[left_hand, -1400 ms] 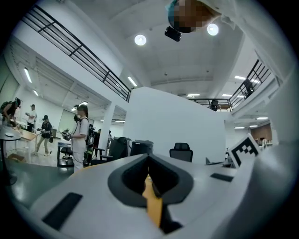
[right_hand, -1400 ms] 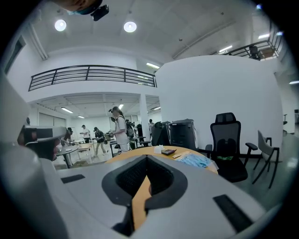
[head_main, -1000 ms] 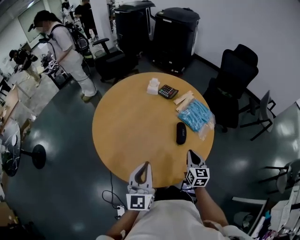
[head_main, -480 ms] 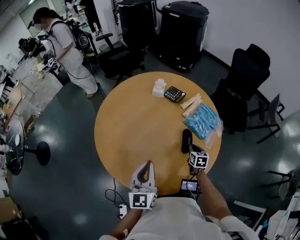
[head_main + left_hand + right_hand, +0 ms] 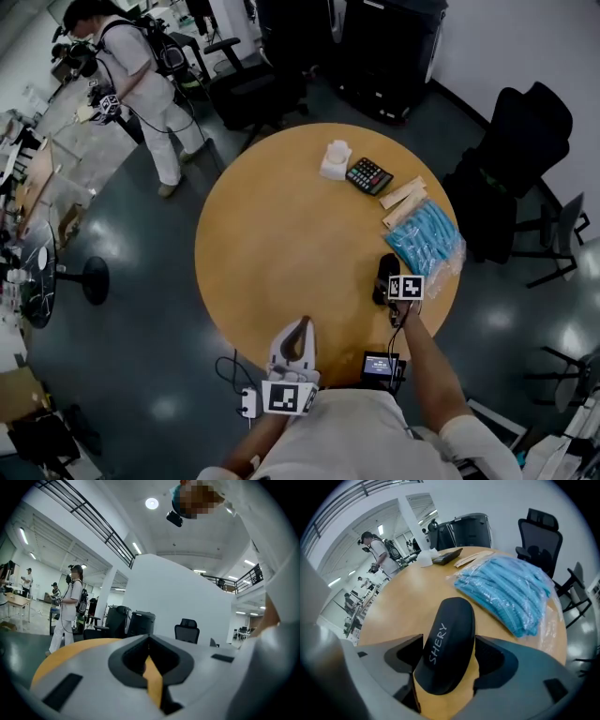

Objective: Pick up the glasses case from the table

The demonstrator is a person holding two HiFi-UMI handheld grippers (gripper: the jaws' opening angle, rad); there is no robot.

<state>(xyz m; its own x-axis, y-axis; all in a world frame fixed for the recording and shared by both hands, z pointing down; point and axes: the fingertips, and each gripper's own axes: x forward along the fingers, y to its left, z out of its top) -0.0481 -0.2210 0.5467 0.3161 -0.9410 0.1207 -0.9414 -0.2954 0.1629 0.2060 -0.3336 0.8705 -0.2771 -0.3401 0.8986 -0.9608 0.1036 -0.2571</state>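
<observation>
the round wooden table (image 5: 272, 244) filled the middle of the room, and both grippers hung over its near edge, in front of the person holding them. a black office chair (image 5: 511, 159) stood off the table's far right side, well beyond the right gripper (image 5: 394, 287). a blue bag (image 5: 427, 236) of pleated pieces lay on the table just ahead of that gripper and to its right. the right gripper pointed steeply down at the tabletop, its jaws were opening, and the glasses case (image 5: 449, 630) lay on the wood between them, running lengthwise away from the gripper; the pads did not look pressed against it. the case was black and rounded, with pale lettering along its top. the left gripper (image 5: 300, 330) was well to the left of the right one, held nearly level above the table edge, its jaws pressed together with nothing between them, only a thin strip of tabletop showing through. farther ahead of the right gripper, past the blue bag, lay two flat wooden strips (image 5: 405, 199), then a dark calculator (image 5: 368, 175), and just left of it a small white box (image 5: 335, 160).
</observation>
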